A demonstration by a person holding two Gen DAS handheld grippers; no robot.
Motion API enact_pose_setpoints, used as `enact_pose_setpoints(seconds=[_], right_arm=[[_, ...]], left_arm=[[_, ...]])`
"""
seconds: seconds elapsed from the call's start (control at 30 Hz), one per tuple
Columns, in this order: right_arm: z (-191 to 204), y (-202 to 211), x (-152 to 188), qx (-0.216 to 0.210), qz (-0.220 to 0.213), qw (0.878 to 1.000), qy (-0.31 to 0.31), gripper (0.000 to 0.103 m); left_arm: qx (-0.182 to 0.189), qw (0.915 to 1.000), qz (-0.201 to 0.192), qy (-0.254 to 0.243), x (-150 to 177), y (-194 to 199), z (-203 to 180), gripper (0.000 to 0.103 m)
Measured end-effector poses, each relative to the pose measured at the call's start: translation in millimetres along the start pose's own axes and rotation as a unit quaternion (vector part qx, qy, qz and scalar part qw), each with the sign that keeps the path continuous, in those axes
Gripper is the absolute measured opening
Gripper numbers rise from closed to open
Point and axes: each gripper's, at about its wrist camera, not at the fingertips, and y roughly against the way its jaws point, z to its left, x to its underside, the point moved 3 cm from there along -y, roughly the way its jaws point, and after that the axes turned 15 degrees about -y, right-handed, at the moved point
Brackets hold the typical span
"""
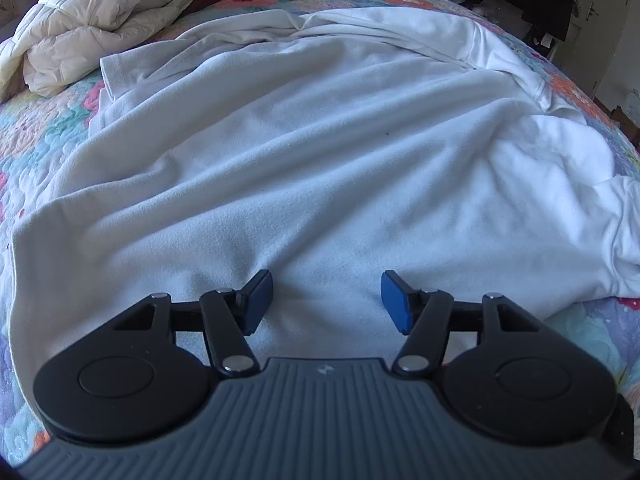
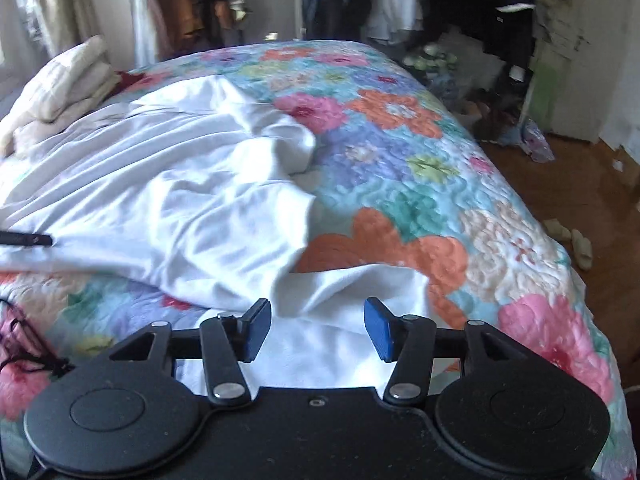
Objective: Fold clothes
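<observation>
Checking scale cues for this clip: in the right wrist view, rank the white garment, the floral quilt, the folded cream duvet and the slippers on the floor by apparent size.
1. Floral quilt, covering the whole bed.
2. White garment, spread over the quilt's left part.
3. Folded cream duvet, though it lies far back, so its true size is unsure.
4. Slippers, smallest.

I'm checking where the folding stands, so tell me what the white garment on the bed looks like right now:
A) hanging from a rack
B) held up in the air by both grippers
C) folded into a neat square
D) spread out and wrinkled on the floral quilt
D: the white garment lies spread and creased across the floral quilt, while the left gripper and right gripper are both open, gripping nothing.
</observation>
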Motion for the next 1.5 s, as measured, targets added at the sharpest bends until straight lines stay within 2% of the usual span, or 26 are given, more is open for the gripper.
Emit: enact_pose_setpoints(seconds=[0.1, 0.2, 0.27, 0.33, 0.37, 0.4, 0.43, 0.5, 0.53, 0.6, 0.67, 0.83, 1.0, 1.23, 1.37, 1.43, 1.47, 1.5], right_arm=[[22.4, -12.2, 26.3, -0.013, 0.040, 0.995, 0.094, 0.067], [34.0, -38.1, 48.7, -0.003, 0.059, 0.985, 0.159, 0.069], [36.1, -56.3, 57.8, 0.005, 0.053, 0.981, 0.189, 0.072], [31.5, -64.9, 57.9, -0.003, 0.036, 0.983, 0.179, 0.071], [28.0, -66.9, 55.7, -0.011, 0.031, 0.985, 0.167, 0.061], [22.5, -65.2, 49.6, -0.026, 0.032, 0.989, 0.140, 0.034], [16.9, -62.5, 43.7, -0.037, 0.031, 0.992, 0.116, 0.021], [9.6, -53.6, 37.0, -0.049, 0.025, 0.994, 0.094, 0.005], [7.4, -48.8, 35.4, -0.050, 0.022, 0.995, 0.085, 0.003], [3.0, -37.0, 30.5, -0.066, 0.025, 0.996, 0.052, 0.003], [0.3, -23.3, 26.3, -0.103, 0.041, 0.994, 0.018, 0.004], [2.2, 12.0, 32.4, -0.212, 0.090, 0.973, -0.029, 0.004], [3.3, 38.4, 37.6, -0.244, 0.125, 0.961, -0.040, 0.004], [-16.1, 65.7, 46.3, -0.253, 0.184, 0.949, -0.035, 0.004], [-17.7, 73.5, 57.8, -0.256, 0.214, 0.943, 0.006, 0.004], [-22.4, 66.6, 63.2, -0.241, 0.223, 0.944, 0.010, 0.004], [-27.7, 58.9, 64.9, -0.222, 0.223, 0.949, 0.002, 0.006], [-33.8, 50.3, 65.2, -0.198, 0.217, 0.956, -0.010, 0.015]], left_arm=[[0.033, 0.9991, -0.025, -0.003, -5.2, 9.4, -7.6, 0.059], [0.040, 0.9981, -0.039, -0.027, -11.0, 16.2, -19.8, 0.060], [0.036, 0.9980, -0.035, -0.039, -10.5, 15.3, -23.5, 0.061], [0.032, 0.9986, -0.025, -0.036, -7.0, 11.0, -21.2, 0.061], [0.028, 0.9989, -0.018, -0.032, -5.1, 8.7, -18.9, 0.061], [0.022, 0.9993, -0.010, -0.029, -3.2, 7.0, -16.2, 0.061], [0.014, 0.9995, -0.001, -0.028, -1.7, 5.9, -13.8, 0.061], [-0.002, 0.9994, 0.012, -0.033, 1.2, 5.6, -9.1, 0.061], [-0.009, 0.9992, 0.015, -0.035, 2.5, 6.3, -6.5, 0.061], [-0.015, 0.9993, 0.018, -0.030, 3.0, 7.0, -1.1, 0.061], [-0.018, 0.9994, 0.020, -0.021, 2.7, 6.9, 2.6, 0.061], [-0.038, 0.9982, 0.027, -0.037, 3.5, 6.5, 1.1, 0.061], [-0.045, 0.9982, 0.027, -0.029, 3.0, 10.1, 4.8, 0.061], [-0.067, 0.9973, 0.025, 0.015, 2.9, 19.5, 28.7, 0.061], [-0.083, 0.9957, 0.031, 0.026, 4.5, 25.1, 40.6, 0.061], [-0.096, 0.9943, 0.039, 0.026, 5.4, 28.3, 47.9, 0.061], [-0.106, 0.9932, 0.041, 0.027, 5.8, 31.2, 53.1, 0.061], [-0.116, 0.9920, 0.043, 0.028, 6.2, 34.9, 58.3, 0.061]])
